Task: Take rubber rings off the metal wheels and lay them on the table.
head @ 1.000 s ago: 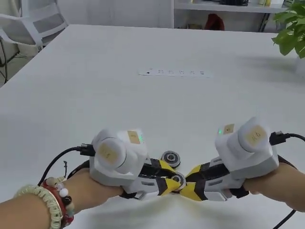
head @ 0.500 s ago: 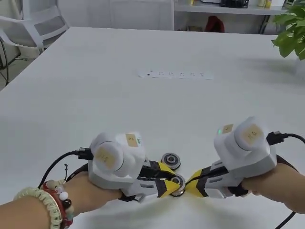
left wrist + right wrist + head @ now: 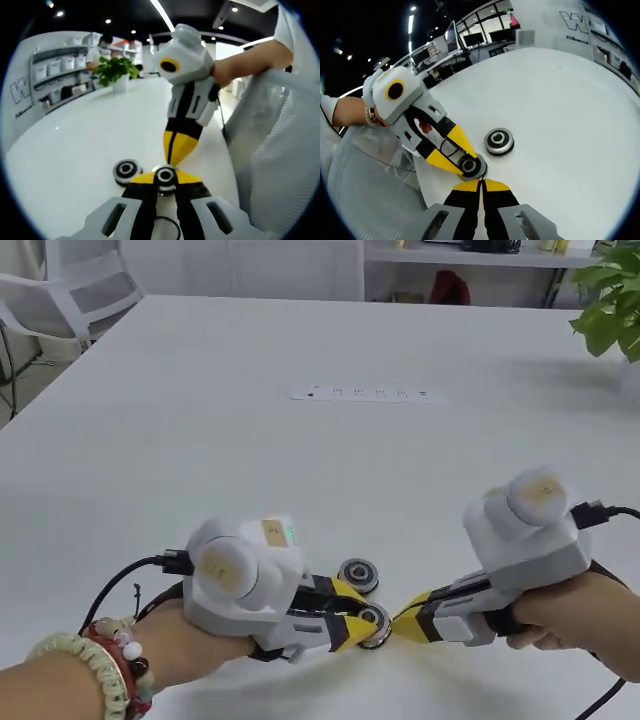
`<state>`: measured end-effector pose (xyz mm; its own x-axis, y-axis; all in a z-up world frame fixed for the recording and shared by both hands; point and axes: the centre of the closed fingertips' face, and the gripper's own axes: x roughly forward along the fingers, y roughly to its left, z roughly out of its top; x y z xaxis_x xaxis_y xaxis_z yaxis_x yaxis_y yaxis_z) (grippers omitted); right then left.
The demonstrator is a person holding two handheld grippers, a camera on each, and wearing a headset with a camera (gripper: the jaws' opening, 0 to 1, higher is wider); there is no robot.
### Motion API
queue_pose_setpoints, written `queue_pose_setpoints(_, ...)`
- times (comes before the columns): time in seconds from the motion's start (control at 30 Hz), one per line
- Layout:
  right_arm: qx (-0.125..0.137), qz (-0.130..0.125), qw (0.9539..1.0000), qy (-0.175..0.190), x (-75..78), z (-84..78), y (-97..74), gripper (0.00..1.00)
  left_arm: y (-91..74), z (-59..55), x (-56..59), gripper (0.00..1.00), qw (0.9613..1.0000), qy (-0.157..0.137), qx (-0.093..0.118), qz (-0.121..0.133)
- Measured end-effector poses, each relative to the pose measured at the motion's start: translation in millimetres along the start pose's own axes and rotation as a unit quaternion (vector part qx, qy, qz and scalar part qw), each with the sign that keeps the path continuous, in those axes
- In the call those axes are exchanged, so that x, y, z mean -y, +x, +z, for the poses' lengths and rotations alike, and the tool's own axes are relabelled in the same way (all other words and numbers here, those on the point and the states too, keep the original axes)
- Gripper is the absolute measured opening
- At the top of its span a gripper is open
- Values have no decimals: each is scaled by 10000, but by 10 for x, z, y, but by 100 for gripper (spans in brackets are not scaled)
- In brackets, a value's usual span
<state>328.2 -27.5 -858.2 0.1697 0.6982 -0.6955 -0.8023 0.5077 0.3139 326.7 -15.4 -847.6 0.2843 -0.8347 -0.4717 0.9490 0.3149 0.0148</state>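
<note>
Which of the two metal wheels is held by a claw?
The near wheel, clamped between the yellow tips of the left claw. The far wheel lies free on the table, touched by no claw.

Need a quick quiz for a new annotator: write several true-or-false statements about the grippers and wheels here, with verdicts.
1. The left gripper clamps the first wheel. True.
2. The second wheel is held in the right gripper. False: it lies on the table, apart from both grippers.
3. The right gripper's jaws are wide open. False: they are shut, tips at the first wheel.
4. A power strip lies farther along the table. True.
</note>
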Motion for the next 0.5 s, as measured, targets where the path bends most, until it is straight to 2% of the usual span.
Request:
queue_pose_setpoints(0.1, 146, 118, 9995, 270, -18, 38, -14, 0, 0, -1, -1, 14, 10000, -1, -2, 5)
queue_pose_setpoints(0.5, 327, 290, 9950, 896, -79, 55, -10, 0, 0, -8, -4, 14, 10000, 13, -7, 59)
